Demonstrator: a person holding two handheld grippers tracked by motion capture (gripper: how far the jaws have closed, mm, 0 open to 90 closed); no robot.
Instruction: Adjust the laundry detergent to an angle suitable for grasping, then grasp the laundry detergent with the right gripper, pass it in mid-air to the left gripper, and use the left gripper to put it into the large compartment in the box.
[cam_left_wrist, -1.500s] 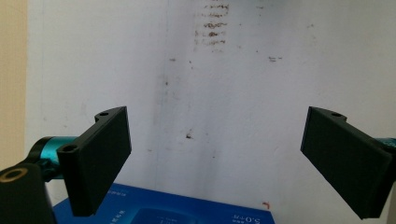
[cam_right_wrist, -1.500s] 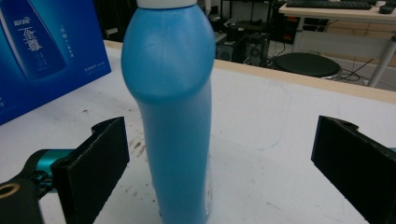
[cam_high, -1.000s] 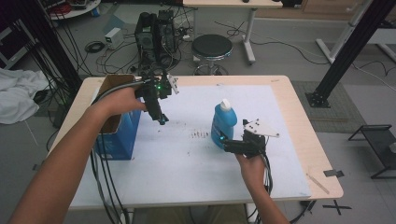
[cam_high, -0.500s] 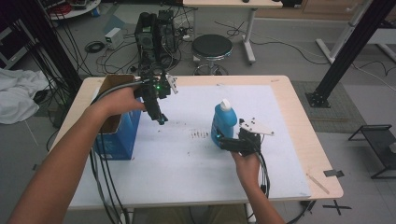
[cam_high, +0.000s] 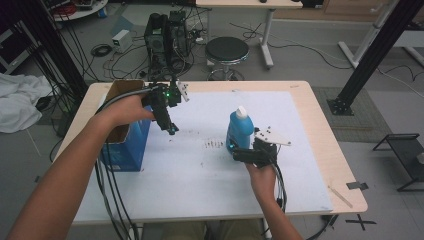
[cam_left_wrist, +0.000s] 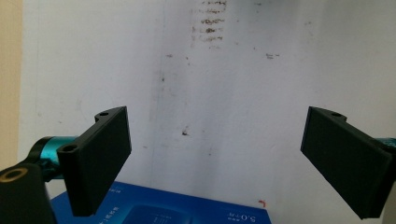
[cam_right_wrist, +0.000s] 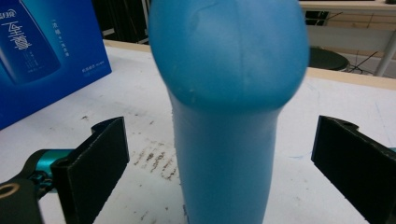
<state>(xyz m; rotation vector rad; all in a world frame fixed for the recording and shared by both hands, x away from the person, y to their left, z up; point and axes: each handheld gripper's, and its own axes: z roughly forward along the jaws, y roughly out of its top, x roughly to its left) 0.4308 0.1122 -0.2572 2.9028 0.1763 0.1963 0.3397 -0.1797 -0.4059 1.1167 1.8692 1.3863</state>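
At the table's left an open blue cardboard box stands, and the left gripper hangs just beside it, jaws spread and empty. Right of centre on the white mat, the blue detergent bottle stands upright (white cap on top) between the right gripper's wide-apart jaws, ungrasped.

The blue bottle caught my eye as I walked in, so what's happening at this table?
A person works at the table with a gripper in each hand. The right gripper is at the upright blue bottle, jaws open on either side of its body and not yet closed. The left gripper hangs open above the white mat, beside the open blue box at the table's left. Nothing is held at this moment.
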